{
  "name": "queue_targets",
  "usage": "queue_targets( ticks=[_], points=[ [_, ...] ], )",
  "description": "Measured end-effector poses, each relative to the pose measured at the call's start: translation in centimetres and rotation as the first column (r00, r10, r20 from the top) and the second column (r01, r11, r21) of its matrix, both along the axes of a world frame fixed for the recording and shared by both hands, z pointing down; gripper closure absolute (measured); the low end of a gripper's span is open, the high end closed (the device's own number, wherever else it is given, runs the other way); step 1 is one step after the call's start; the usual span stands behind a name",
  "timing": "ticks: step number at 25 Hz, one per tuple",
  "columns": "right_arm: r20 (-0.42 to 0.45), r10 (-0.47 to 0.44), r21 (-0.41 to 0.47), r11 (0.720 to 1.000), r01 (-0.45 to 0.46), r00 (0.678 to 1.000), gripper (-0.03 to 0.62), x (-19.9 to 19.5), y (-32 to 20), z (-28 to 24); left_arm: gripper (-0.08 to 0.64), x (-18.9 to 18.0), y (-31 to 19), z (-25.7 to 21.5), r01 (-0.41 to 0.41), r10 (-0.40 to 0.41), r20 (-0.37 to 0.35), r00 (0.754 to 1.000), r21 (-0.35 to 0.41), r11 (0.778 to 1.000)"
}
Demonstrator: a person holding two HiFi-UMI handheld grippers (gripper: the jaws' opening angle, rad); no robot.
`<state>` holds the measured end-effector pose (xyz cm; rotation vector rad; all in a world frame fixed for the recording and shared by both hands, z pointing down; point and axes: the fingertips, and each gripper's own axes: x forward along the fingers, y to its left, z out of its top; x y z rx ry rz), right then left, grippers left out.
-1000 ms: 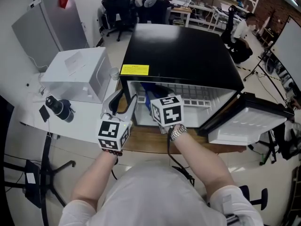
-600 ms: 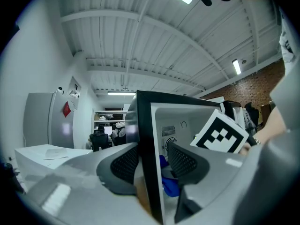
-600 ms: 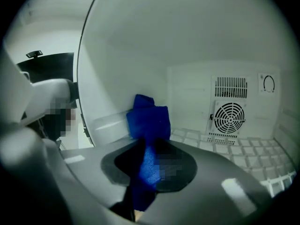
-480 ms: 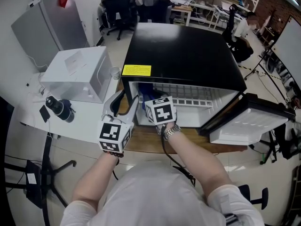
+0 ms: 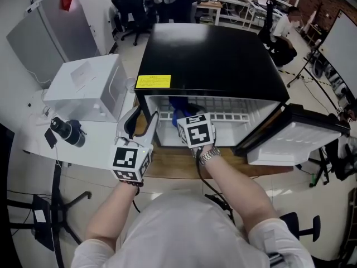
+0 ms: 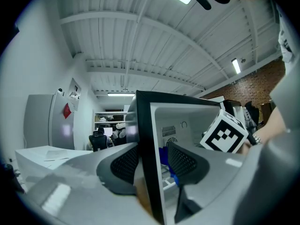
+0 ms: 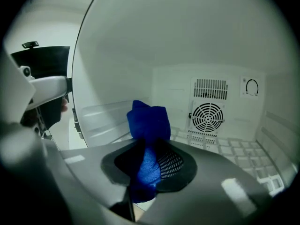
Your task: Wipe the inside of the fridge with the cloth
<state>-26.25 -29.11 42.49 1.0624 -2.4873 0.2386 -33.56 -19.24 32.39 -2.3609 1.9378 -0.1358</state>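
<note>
Right gripper view: right gripper point(image 7: 149, 159) jaws clamped on blue cloth point(image 7: 148, 121); cloth bunches up ahead of tips, short tail hangs below pads. Gripper sits inside fridge point(image 5: 206, 54), with white inner wall just beside it on left. Fan grille point(image 7: 206, 117) on back wall ahead, right of tips. Wire shelf point(image 7: 234, 149) below. Left gripper point(image 6: 151, 162) at fridge front: jaws wide apart, straddling black left wall edge, gap visible at inner pad. Door point(image 5: 293, 144) open, well right of both grippers.
</note>
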Motion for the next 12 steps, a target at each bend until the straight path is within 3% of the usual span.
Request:
queue_targets(
  ticks=[12],
  points=[
    [-0.013,0.105,0.018,0.994,-0.105,0.994,0.514,5.6,-1.6,0.0,0.371,0.0,0.0,-0.1,-0.006,0.006,-0.013,1.000,0.004,1.000]
  ],
)
